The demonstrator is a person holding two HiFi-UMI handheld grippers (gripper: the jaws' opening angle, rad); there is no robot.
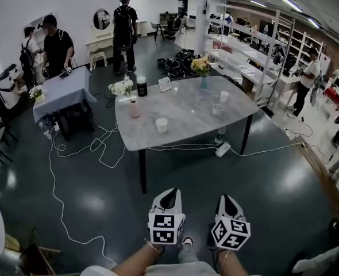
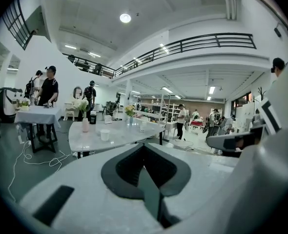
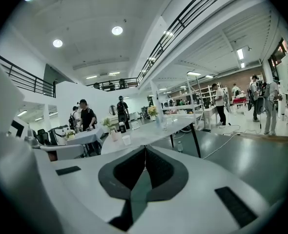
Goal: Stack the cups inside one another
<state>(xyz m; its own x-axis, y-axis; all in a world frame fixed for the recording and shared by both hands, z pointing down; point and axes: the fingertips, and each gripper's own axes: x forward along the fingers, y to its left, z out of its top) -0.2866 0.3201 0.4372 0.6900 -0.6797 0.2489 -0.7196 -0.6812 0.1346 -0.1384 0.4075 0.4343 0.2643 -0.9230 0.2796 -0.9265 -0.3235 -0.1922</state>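
- At 6 o'clock in the head view, the left gripper (image 1: 169, 193) and right gripper (image 1: 227, 199) sit side by side. Both have their jaws pressed together, with nothing between them.
- Open floor (image 1: 100, 200) separates both tools from the table (image 1: 187, 128). We judge every cup to be well out of reach.
- The white cup (image 1: 161, 125) stands upright near the table's near edge, at 12 o'clock from the left gripper, which is the nearer tool.
- The clear cup (image 1: 216, 110) and, just beyond it, the far cup (image 1: 224, 96) lie at 12 o'clock from the right gripper.
- All three long axes appear vertical, mouths up.
- The clear cup's outline is faint, and we cannot tell whether it is one cup or several nested.
- The forearms are cut off at the bottom edge.
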